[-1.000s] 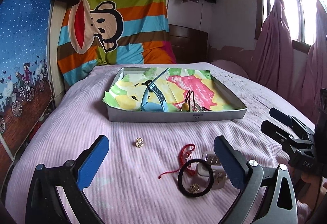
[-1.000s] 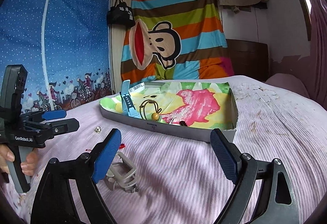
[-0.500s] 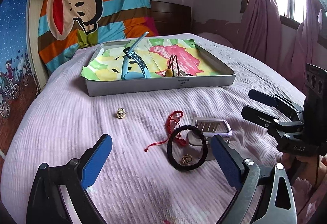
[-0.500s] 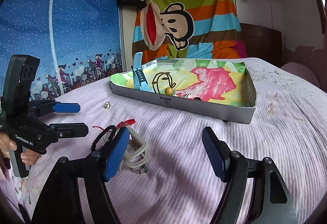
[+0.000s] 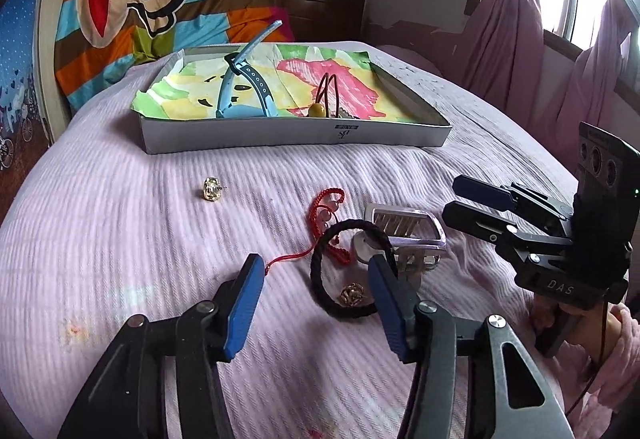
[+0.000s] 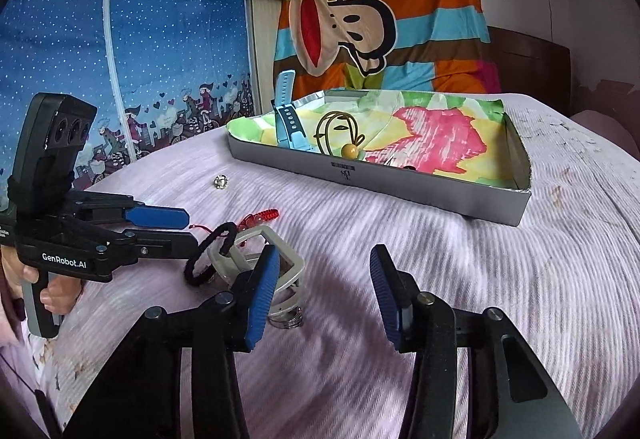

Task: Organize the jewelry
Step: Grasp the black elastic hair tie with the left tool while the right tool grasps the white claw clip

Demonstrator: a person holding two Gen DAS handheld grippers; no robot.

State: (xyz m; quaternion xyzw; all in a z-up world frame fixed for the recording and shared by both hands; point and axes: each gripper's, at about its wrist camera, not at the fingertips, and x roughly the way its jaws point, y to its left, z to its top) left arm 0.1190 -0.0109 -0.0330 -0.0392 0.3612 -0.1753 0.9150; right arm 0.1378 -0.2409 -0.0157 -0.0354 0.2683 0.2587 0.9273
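Note:
On the pink bedspread lies a black hair tie (image 5: 344, 313) with a small gold charm (image 5: 352, 293) inside its ring. A red cord bracelet (image 5: 326, 207) and a silver square-framed piece (image 5: 404, 235) touch it. My left gripper (image 5: 316, 271) is open and low over the hair tie, with its right pad (image 5: 384, 291) in front of the ring's right side. My right gripper (image 6: 325, 263) is also open, with its left pad (image 6: 262, 291) beside the silver piece (image 6: 240, 259). A gold earring (image 5: 212, 189) lies apart to the left.
A shallow grey tray (image 5: 296, 137) lined with bright paper sits farther up the bed. It holds a blue watch band (image 5: 244, 91) and a brown hair tie with a yellow bead (image 5: 318, 110). A person's hands hold both tools. Curtains hang at the right.
Both grippers have come forward and down toward the pile of jewelry. Both pairs of fingers stand closer together than before. Nothing has been picked up.

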